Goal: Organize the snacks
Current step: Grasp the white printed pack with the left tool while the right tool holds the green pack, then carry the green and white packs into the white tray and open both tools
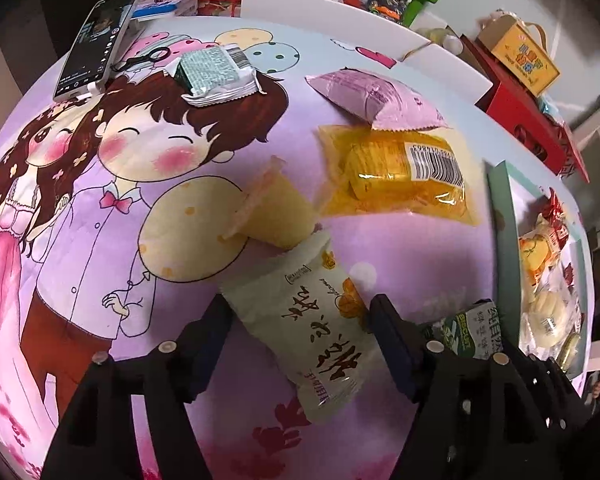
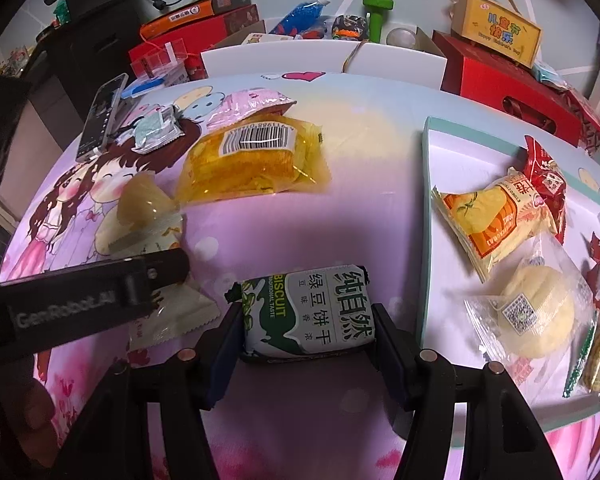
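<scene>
Phone point(image 1: 96, 40) is lying far left on the cartoon-print cloth point(image 1: 100, 240), w/ a teal-and-white packet point(image 1: 214, 74) just beside it; a pale yellow jelly cup point(image 1: 278, 216) is lying on its side near the middle; the left gripper point(image 1: 300, 320) is sitting w/ its 2 fingers wide apart either side of a cream packet point(image 1: 320, 328), not pinching it as far as the view shows; pink packet point(image 1: 374, 98) is overlapping the top edge of a clear yellow bag point(image 1: 400, 172) further back; the right gripper point(image 2: 302, 320) is clamping a green-and-white biscuit pack point(image 2: 308, 312) between both fingers, just left of the tray; the teal-rimmed tray point(image 2: 426, 216) on the right is holding an orange-yellow packet point(image 2: 484, 220), a red packet point(image 2: 544, 176) and a clear-wrapped bun point(image 2: 536, 316).
</scene>
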Available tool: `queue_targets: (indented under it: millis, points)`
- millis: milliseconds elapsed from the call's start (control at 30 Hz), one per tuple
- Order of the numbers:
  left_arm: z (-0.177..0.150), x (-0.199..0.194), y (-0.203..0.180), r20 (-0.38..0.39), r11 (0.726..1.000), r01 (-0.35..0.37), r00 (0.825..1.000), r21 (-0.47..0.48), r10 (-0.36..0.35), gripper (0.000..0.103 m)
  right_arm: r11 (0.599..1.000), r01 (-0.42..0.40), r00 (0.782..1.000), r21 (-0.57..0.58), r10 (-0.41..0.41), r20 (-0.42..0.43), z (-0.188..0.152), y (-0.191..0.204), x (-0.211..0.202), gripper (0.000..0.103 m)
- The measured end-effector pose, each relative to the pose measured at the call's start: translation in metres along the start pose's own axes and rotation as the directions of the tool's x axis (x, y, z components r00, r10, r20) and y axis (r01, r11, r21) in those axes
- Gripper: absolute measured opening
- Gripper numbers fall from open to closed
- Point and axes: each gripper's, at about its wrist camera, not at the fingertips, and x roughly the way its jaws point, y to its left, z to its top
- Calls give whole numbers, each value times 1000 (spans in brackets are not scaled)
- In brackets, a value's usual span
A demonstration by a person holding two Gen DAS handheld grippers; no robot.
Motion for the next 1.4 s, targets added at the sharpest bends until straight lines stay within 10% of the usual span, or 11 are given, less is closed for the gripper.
queue_targets:
  millis: [400, 1400]
  points:
    - [-4, 6, -15, 7, 993, -97, 995, 68, 97, 64, 1000, 0, 1000, -5, 0, -1, -8, 2, -5, 65]
    - [5, -76, -48, 210, 988, -13, 978, 152, -20, 60, 979, 13, 980, 205, -54, 193, 20, -89, -83, 64]
